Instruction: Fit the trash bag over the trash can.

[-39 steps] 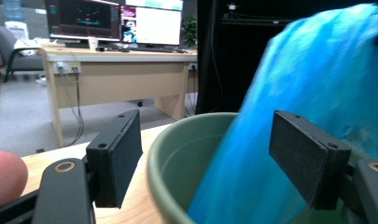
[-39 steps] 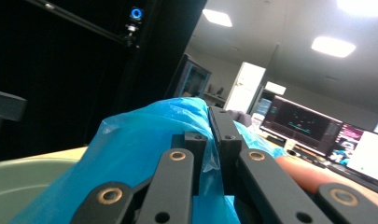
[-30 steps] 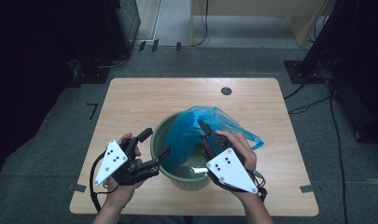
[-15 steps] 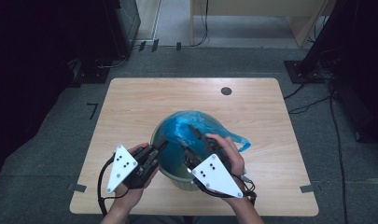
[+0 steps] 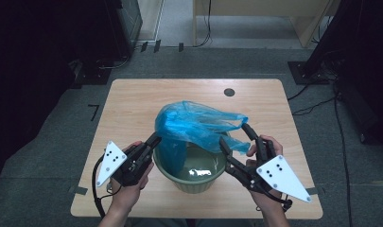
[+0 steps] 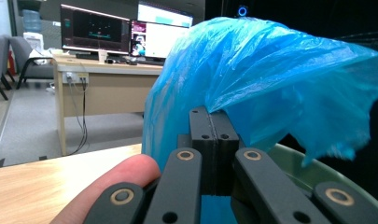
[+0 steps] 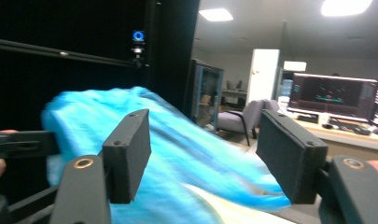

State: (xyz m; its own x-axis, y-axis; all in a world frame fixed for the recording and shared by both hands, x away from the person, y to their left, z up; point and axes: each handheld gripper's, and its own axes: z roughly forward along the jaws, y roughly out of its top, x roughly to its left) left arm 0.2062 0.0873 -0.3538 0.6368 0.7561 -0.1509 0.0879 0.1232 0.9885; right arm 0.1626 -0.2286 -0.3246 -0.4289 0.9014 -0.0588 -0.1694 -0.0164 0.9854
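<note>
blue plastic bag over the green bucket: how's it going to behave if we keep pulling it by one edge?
Likely floppy: the blue plastic bag billows and creases above the green bucket instead of holding a shape. Probably very light, since one pinch by the left gripper carries its edge. Possibly slippery: the film looks thin and glossy, so it may slide from the pads or shift toward the open right gripper.

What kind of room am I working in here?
Likely an office or lab workspace: lit monitors on a desk, an office chair, ceiling light panels, and a wooden table on grey carpet.
</note>
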